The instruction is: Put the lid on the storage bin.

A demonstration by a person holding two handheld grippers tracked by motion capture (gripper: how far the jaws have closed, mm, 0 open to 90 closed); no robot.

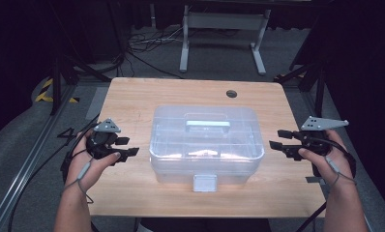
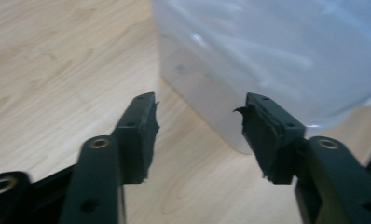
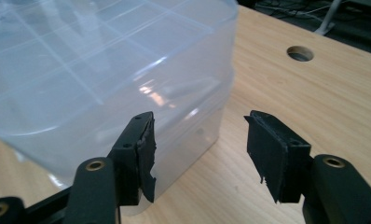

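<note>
The clear box (image 1: 206, 145) looks light, stiff and slick, best gripped at its handle (image 1: 207, 124); both tongs, left (image 1: 124, 147) and right (image 1: 278, 138), flank it released.

Box (image 1: 206, 140): clear, frosted plastic, smooth and glossy, with highlights on its walls.
Table (image 1: 132, 96): pale wood-grain top around the box, smooth, low sheen.
Left gripper (image 2: 197, 135) pads (image 2: 146, 135): black, matt, rubbery, ragged edges.
Right gripper (image 3: 200, 154): matt black plastic jaws.
</note>
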